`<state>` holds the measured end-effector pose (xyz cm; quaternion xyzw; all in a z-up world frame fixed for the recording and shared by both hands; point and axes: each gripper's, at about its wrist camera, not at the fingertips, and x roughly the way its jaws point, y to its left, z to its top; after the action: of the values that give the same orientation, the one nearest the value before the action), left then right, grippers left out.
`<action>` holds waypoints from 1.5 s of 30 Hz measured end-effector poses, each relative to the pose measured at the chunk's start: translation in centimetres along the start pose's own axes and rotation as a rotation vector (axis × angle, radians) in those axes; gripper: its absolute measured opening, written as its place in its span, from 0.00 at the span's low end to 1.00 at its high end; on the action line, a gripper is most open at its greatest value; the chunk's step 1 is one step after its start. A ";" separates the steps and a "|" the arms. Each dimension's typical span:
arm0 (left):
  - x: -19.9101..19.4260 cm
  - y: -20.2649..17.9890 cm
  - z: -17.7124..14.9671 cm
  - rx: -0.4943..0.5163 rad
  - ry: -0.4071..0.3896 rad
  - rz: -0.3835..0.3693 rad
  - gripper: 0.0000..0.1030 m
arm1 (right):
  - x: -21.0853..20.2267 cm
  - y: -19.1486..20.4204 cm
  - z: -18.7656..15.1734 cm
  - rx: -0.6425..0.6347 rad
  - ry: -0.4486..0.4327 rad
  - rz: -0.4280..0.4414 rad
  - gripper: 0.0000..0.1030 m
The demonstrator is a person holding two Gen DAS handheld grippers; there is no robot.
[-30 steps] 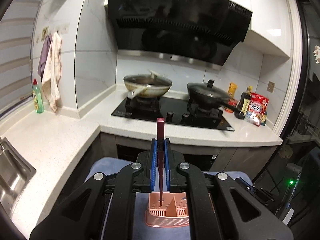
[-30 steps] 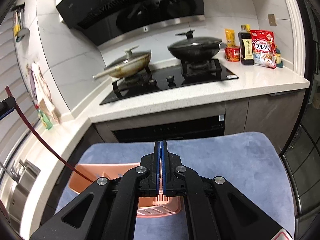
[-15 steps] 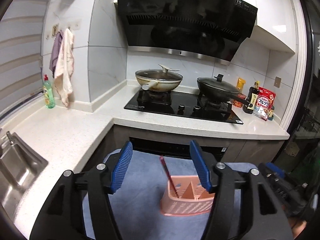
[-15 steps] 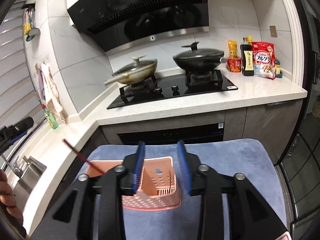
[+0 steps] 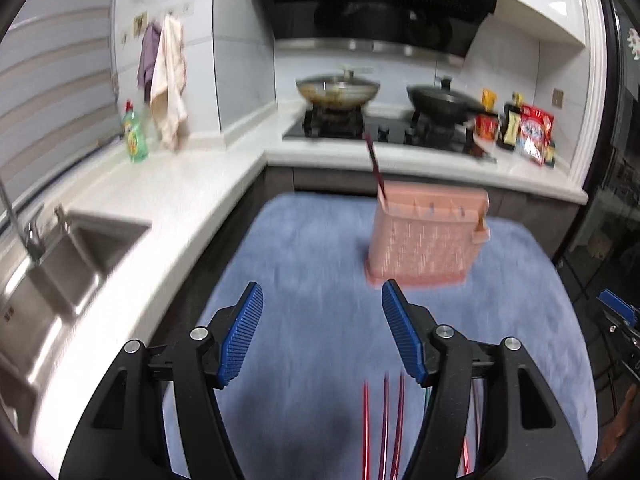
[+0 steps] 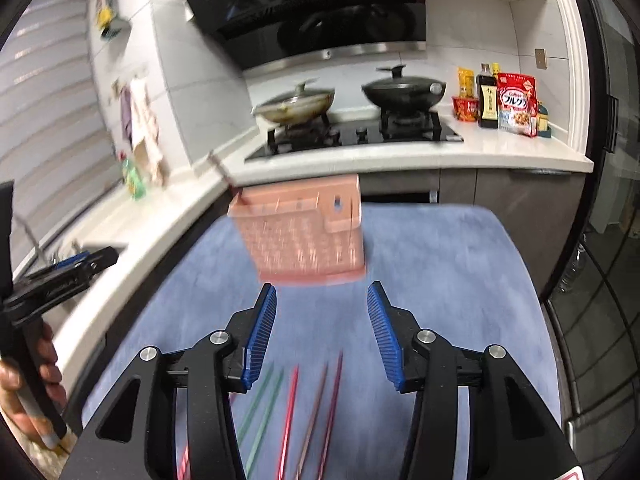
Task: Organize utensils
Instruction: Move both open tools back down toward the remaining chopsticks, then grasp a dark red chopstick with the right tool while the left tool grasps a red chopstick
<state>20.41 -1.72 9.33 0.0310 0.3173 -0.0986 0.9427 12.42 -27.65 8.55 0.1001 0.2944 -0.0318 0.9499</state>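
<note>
A pink slotted utensil holder (image 5: 426, 236) stands on the blue mat (image 5: 312, 264); it also shows in the right wrist view (image 6: 304, 236). One dark red chopstick (image 5: 374, 164) leans out of its left end. My left gripper (image 5: 322, 334) is open and empty, low over the mat in front of the holder. Red chopsticks (image 5: 384, 428) lie on the mat just beneath it. My right gripper (image 6: 322, 336) is open and empty, in front of the holder. Green, red and brown chopsticks (image 6: 292, 412) lie side by side below it.
White counter (image 5: 160, 200) wraps the left and back, with a steel sink (image 5: 60, 272) at left. A stove with two pans (image 5: 384, 96) stands behind. Bottles and food packs (image 6: 504, 104) sit at the back right. The left gripper (image 6: 60, 276) shows at the right view's left edge.
The left gripper let go of the dark red chopstick in the holder and opened. Both grippers opened, pulled back and dropped low over the mat toward the loose chopsticks.
</note>
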 end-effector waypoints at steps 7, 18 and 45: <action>-1.3 0.0 -7.8 -0.001 0.083 0.008 0.57 | -2.3 0.4 -8.0 -0.008 0.060 -0.067 0.45; -1.4 0.3 -14.9 -0.029 0.176 0.000 0.57 | -1.8 0.9 -15.4 -0.015 0.156 -0.090 0.44; -1.5 -0.9 -20.0 -0.026 0.271 -0.037 0.57 | 1.4 1.3 -19.9 -0.012 0.258 -0.083 0.10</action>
<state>7.17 0.09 -5.72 0.0259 0.4434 -0.1067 0.8896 2.75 -22.17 -8.09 0.0854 0.4182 -0.0564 0.9026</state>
